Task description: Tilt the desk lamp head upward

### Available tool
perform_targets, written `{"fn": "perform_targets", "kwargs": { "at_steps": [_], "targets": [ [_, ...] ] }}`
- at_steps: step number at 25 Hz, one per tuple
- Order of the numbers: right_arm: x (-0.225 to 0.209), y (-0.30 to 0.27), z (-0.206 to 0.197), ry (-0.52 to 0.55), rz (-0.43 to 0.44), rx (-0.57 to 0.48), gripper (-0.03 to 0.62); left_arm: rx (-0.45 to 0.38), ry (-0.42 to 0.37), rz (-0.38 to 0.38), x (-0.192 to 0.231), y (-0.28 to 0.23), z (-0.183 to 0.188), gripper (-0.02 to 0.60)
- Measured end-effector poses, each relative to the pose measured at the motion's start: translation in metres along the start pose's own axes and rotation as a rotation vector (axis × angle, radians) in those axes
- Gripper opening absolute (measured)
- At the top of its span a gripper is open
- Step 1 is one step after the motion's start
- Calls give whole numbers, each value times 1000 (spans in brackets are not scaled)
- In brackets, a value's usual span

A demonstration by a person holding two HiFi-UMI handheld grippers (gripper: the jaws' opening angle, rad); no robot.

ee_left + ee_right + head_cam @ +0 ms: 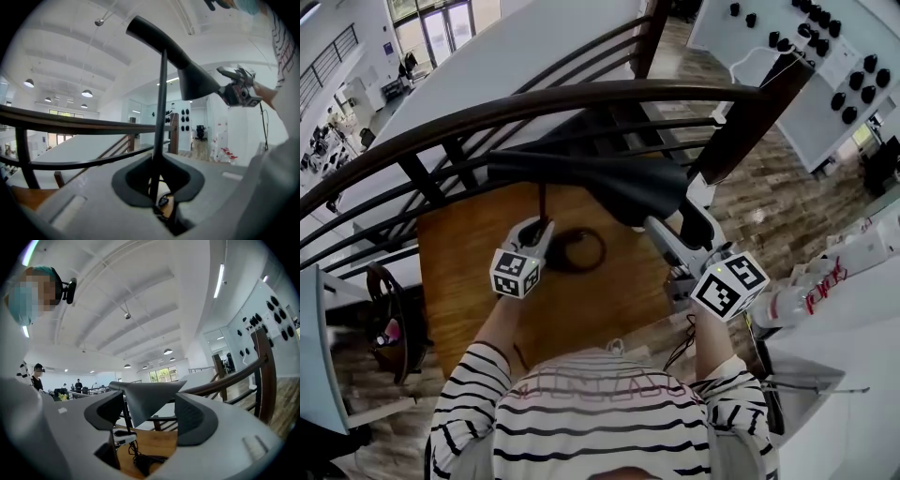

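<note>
A dark grey desk lamp stands on the wooden table (459, 281). Its long head (609, 180) reaches rightward over a thin stem (542, 202) and a ring base (578, 249). My left gripper (540, 231) is shut on the stem, which runs up between its pads (161, 117) in the left gripper view. My right gripper (680, 231) is open at the wide cone end of the head. In the right gripper view the cone (150, 399) sits between the spread jaws, and I cannot see the pads pressing on it. The left gripper view shows the head (187, 70) tilted, with the right gripper (239, 90) at its lower end.
A dark curved stair railing (534, 105) runs just beyond the table. A white counter (848, 309) with bottles stands on the right. A dark chair (389, 323) is at the left. The lamp's cable (140, 460) lies coiled near the base.
</note>
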State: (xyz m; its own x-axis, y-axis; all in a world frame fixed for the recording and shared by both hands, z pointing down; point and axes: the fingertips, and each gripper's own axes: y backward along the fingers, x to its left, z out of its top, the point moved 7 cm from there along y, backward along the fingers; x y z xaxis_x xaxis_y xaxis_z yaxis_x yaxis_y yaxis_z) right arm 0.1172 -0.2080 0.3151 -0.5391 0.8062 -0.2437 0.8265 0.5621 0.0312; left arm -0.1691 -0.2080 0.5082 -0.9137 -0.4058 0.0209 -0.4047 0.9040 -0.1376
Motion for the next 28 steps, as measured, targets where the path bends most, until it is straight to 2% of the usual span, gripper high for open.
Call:
{"fn": "perform_targets", "kwargs": {
  "at_steps": [11,28],
  "targets": [
    [10,-4,53,75,11,-68,344,-5,9,-6,-2,-4,1,44],
    [39,-16,103,179,64,-69,348,5,-21,22,-5,3,2,38]
  ]
}}
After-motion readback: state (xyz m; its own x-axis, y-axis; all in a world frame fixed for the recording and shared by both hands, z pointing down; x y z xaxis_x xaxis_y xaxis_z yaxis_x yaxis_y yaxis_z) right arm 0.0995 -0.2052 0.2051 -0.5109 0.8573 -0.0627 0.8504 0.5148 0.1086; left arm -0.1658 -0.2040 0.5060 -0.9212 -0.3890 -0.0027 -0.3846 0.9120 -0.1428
